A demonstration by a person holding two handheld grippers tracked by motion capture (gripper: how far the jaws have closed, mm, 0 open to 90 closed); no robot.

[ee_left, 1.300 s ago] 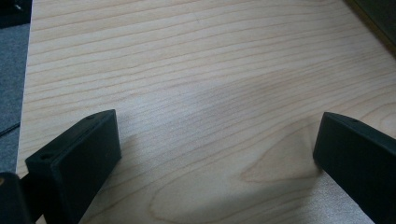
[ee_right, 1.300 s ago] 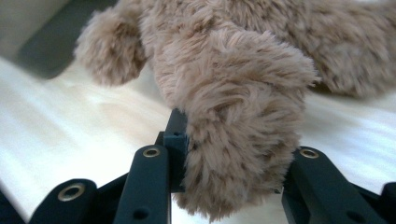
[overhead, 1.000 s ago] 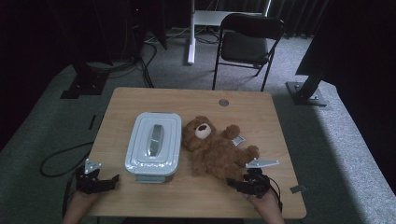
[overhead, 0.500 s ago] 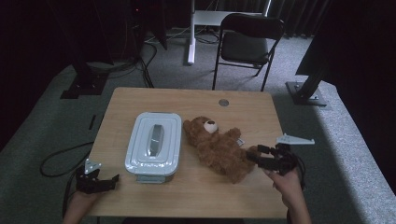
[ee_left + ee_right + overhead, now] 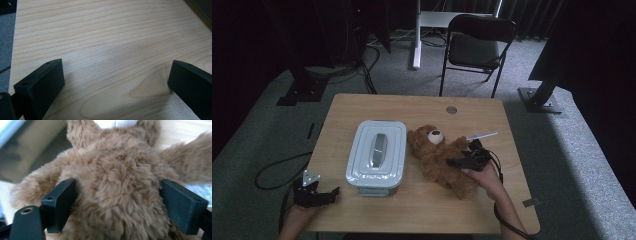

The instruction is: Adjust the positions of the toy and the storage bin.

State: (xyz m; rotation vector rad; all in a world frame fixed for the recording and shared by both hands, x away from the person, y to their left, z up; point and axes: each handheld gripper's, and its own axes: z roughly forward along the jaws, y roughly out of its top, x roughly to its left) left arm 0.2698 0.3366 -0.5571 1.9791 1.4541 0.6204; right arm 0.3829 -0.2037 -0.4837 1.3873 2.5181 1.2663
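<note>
1. Work surface: light wooden table (image 5: pixel 412 210) with rounded corners, standing on grey carpet.
2. Target item: brown plush teddy bear (image 5: pixel 439 157) lying on its back right of table centre, head toward the far edge, cream muzzle up, legs toward the person.
3. Right gripper (image 5: pixel 457 162): over the bear's midsection, coming in from the bear's right side, hand behind it at the near right. Grey three-cornered plate on top sticks out toward the far right.
4. Right gripper view: black jaws stand wide, one on each side of the bear's furry torso (image 5: pixel 117 185). Jaws have just been opening, with the bear's body between them. Fur brushes the inner faces, but the pads do not visibly squeeze it. Reads as spread around the bear, not clamped.
5. Left gripper (image 5: pixel 319 194): rests at the near left corner of the table, well apart from the bear. In the left gripper view its jaws are spread wide over bare wood grain (image 5: pixel 112 50), nothing between them.
6. Pale grey-blue rectangular lidded container (image 5: pixel 376 156) with a flat silver handle on the lid sits left of the bear, just beside its head and arm; touching or not, can't tell.
7. Small round grey cap (image 5: pixel 451 109) sits in the tabletop near the far edge.
8. Black folding chair (image 5: pixel 477 47) stands on the carpet beyond the table.
</note>
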